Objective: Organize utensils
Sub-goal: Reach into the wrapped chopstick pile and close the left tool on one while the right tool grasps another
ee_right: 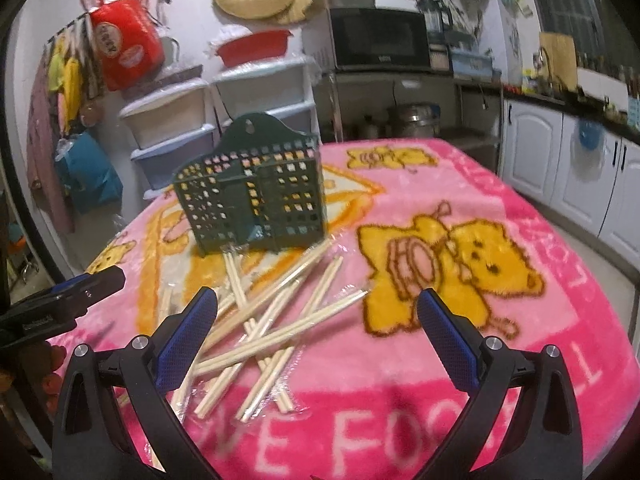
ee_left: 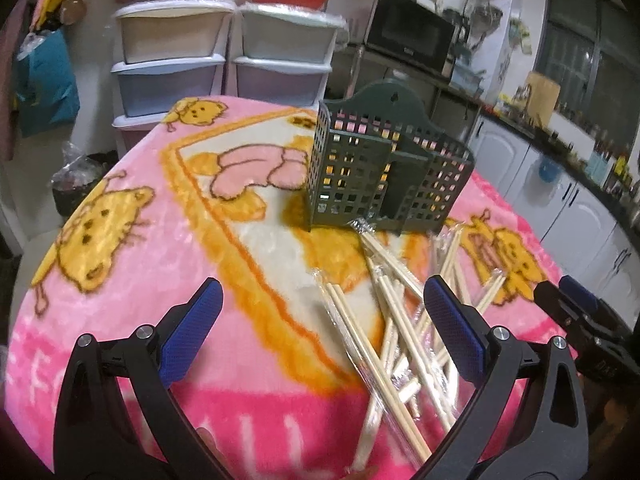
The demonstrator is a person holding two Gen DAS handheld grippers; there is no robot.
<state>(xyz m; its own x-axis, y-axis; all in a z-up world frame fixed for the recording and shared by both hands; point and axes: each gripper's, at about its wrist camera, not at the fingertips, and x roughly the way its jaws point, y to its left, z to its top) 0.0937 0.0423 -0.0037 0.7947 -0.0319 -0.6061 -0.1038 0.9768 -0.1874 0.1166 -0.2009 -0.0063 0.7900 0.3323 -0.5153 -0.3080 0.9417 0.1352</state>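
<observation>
A dark green perforated utensil holder (ee_left: 384, 172) stands on a pink cartoon blanket (ee_left: 160, 240); it also shows in the right wrist view (ee_right: 252, 204). A loose pile of several plastic-wrapped wooden chopsticks (ee_left: 400, 332) lies in front of the holder, also seen in the right wrist view (ee_right: 272, 320). My left gripper (ee_left: 320, 312) is open and empty, above the blanket just left of the pile. My right gripper (ee_right: 316, 320) is open and empty, over the pile's right side. The right gripper shows at the left view's right edge (ee_left: 576, 304), and the left gripper at the right view's left edge (ee_right: 72, 292).
Stacked plastic drawers (ee_left: 224, 52) stand behind the table. A microwave (ee_right: 380, 40) sits on a rack at the back. White kitchen cabinets (ee_right: 568, 164) and a cluttered counter run along the right. The blanket (ee_right: 480, 320) covers the whole table top.
</observation>
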